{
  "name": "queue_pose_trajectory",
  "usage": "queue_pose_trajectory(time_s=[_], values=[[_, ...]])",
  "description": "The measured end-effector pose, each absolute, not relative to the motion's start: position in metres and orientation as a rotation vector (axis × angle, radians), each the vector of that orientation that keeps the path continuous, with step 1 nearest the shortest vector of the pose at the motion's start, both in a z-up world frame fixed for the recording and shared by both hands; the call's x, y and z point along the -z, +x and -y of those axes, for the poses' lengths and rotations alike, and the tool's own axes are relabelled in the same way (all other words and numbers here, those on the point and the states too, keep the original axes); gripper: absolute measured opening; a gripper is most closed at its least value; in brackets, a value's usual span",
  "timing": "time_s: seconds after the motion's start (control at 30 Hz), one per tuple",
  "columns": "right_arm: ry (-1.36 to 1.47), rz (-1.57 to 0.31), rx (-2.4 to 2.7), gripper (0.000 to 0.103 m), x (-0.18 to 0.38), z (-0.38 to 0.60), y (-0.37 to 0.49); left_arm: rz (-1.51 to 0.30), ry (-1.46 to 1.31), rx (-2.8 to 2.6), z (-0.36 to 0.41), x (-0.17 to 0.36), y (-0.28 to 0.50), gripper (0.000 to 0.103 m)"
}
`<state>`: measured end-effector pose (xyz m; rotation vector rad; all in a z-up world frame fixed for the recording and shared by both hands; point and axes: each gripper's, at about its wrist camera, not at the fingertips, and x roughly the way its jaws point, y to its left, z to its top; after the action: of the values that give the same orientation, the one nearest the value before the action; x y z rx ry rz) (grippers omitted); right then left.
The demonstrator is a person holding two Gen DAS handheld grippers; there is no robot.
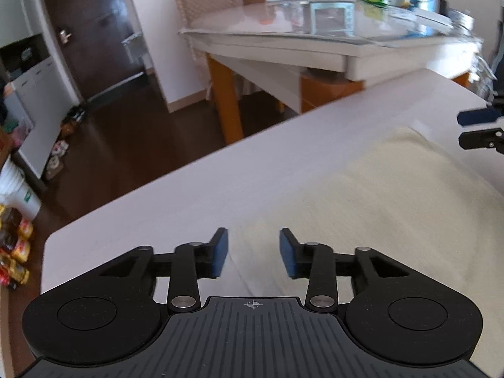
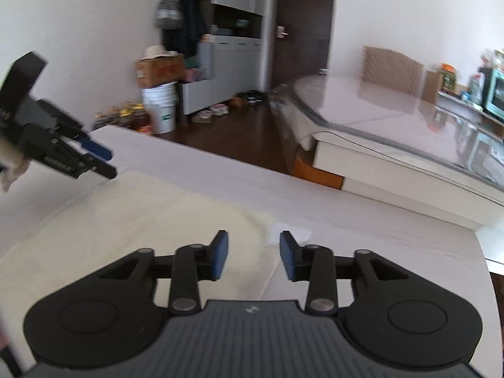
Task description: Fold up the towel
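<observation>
Left hand-held gripper [image 1: 253,253]: jaws apart, empty, over the towel's left edge.
Towel [image 1: 362,208]: cream, flat on the white table [image 1: 189,195]; long axis seems to run across, from one gripper to the other.
Right hand-held gripper [image 2: 253,255]: jaws apart, empty, at the towel's right edge.
Nearer: neither clearly; each sits above its own end, towel just ahead and below.
</observation>
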<state>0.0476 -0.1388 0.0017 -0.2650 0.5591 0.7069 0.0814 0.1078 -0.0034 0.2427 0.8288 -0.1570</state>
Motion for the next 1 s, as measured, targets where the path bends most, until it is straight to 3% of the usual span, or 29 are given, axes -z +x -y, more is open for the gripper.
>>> queue_pose_trajectory(time_s=[0.17, 0.3, 0.57, 0.77, 1.0], values=[[-0.329, -0.566, -0.746, 0.040, -0.005, 0.154, 0.002, -0.852, 0.250, 0.225, -0.100, 0.002, 0.035, 0.082], [-0.389, -0.580, -0.782, 0.040, -0.004, 0.165, -0.028, -0.868, 0.248, 0.238, -0.093, 0.007, 0.009, 0.093], [-0.522, -0.594, -0.819, 0.040, 0.004, 0.170, -0.065, -0.838, 0.200, 0.212, -0.092, 0.008, -0.015, 0.100], [-0.804, -0.523, -0.839, 0.040, 0.016, 0.160, -0.089, -0.837, 0.202, 0.196, -0.090, 0.010, -0.019, 0.101], [-0.874, -0.490, -0.854, 0.040, 0.026, 0.160, -0.097, -0.822, 0.189, 0.226, -0.077, 0.009, -0.014, 0.101]])
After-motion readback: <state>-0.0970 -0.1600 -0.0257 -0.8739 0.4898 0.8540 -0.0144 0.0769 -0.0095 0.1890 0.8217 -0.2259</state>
